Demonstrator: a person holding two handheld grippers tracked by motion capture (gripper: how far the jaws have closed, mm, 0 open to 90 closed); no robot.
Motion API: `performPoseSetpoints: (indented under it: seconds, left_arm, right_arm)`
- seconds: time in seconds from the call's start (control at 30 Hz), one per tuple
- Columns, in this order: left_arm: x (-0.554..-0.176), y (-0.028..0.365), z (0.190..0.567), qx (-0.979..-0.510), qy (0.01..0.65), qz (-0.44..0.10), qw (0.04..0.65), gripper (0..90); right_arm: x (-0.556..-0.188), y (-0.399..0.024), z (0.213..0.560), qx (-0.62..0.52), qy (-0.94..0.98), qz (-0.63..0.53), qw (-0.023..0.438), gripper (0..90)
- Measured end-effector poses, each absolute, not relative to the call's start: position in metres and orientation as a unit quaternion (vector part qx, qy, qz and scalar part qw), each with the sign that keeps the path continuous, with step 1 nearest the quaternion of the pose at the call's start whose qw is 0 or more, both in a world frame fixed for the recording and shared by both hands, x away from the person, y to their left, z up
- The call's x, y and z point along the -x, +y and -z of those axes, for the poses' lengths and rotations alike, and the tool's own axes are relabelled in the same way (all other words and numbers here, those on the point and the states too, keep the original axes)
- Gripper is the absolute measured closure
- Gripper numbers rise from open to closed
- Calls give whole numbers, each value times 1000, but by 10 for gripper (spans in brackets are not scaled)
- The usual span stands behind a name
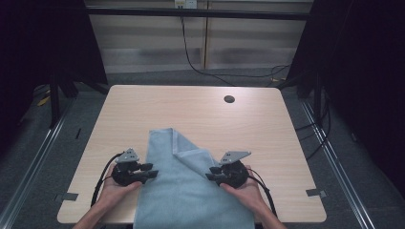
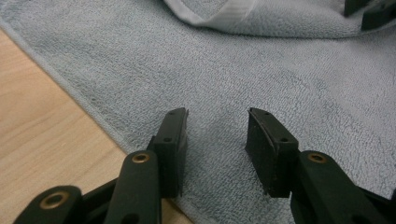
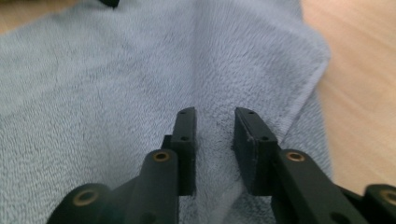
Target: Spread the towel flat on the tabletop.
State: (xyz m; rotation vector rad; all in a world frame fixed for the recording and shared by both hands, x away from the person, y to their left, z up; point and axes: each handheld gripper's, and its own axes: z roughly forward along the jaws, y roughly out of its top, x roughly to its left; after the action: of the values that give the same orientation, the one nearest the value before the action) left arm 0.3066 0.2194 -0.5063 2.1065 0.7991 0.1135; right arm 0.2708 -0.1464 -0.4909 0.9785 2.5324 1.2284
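While both hands rested at the near edge of the counter, a light blue towel lay flat between the two grippers, one corner folded over toward the right gripper. Left gripper fingers stood partly apart over the towel's left border, gripping nothing. Right gripper fingers stood narrower, nothing clamped, above the folded layer.

High view above table; both gripper views close, level, sharing the towel
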Motion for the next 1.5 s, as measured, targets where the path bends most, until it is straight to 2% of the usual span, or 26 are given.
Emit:
performPoseSetpoints:
  seconds: [0.17, 0.27, 0.37, 0.4, 0.43, 0.47, 0.53, 0.6, 0.7, 0.73, 0.77, 0.87, 0.9, 0.97, 1.0, 1.03, 1.07, 1.13, 1.33, 1.5]
  left_arm:
    - [-308, 219, 507, -843, 321, -46, 430, 582]
    - [-308, 219, 506, -843, 320, -46, 429, 581]
    - [-308, 219, 506, -843, 320, -47, 429, 580]
    - [-308, 219, 507, -842, 321, -45, 431, 580]
    - [-309, 219, 507, -843, 320, -45, 431, 580]
    - [-309, 219, 507, -842, 321, -44, 431, 580]
    - [-308, 219, 507, -843, 321, -46, 430, 580]
    - [-308, 219, 507, -843, 320, -47, 430, 580]
    - [-309, 219, 507, -843, 321, -45, 430, 580]
    - [-309, 219, 507, -842, 321, -45, 430, 581]
    - [-309, 219, 507, -842, 321, -45, 430, 581]
    - [-309, 219, 507, -843, 320, -44, 431, 580]
    - [-309, 219, 507, -843, 320, -45, 431, 580]
    - [-309, 219, 507, -843, 320, -44, 431, 580]
    - [-309, 219, 507, -843, 320, -44, 431, 580]
    - [-309, 219, 507, -843, 320, -45, 431, 580]
    - [-309, 219, 507, -843, 320, -45, 431, 580]
    - [-309, 219, 507, -843, 317, -44, 432, 581]
    - [-310, 221, 508, -841, 316, -41, 437, 583]
    - [-311, 222, 508, -840, 317, -35, 438, 583]
  right_arm:
    - [-287, -155, 481, -348, 828, -428, 98, 627]
    - [-304, -151, 488, -362, 829, -413, 103, 551]
    - [-312, -145, 501, -363, 836, -401, 94, 520]
    - [-310, -140, 502, -358, 839, -394, 108, 604]
    - [-310, -140, 502, -358, 839, -394, 108, 604]
    - [-310, -140, 497, -363, 836, -390, 130, 741]
    - [-311, -145, 493, -375, 823, -402, 144, 850]
    - [-313, -154, 489, -391, 807, -412, 159, 900]
    - [-314, -164, 484, -399, 799, -420, 162, 900]
    - [-316, -172, 482, -406, 790, -439, 134, 830]
    - [-316, -172, 482, -406, 790, -439, 134, 830]
    - [-318, -156, 492, -378, 814, -430, 98, 622]
    - [-318, -156, 492, -378, 814, -430, 98, 622]
    - [-321, -145, 497, -376, 822, -419, 92, 559]
    - [-323, -141, 499, -377, 826, -408, 96, 563]
    - [-326, -136, 503, -372, 830, -403, 100, 701]
    - [-326, -136, 503, -372, 830, -403, 100, 701]
    - [-327, -134, 500, -374, 825, -406, 119, 830]
    - [-328, -149, 489, -389, 804, -430, 129, 827]
    - [-332, -171, 477, -416, 777, -450, 144, 865]
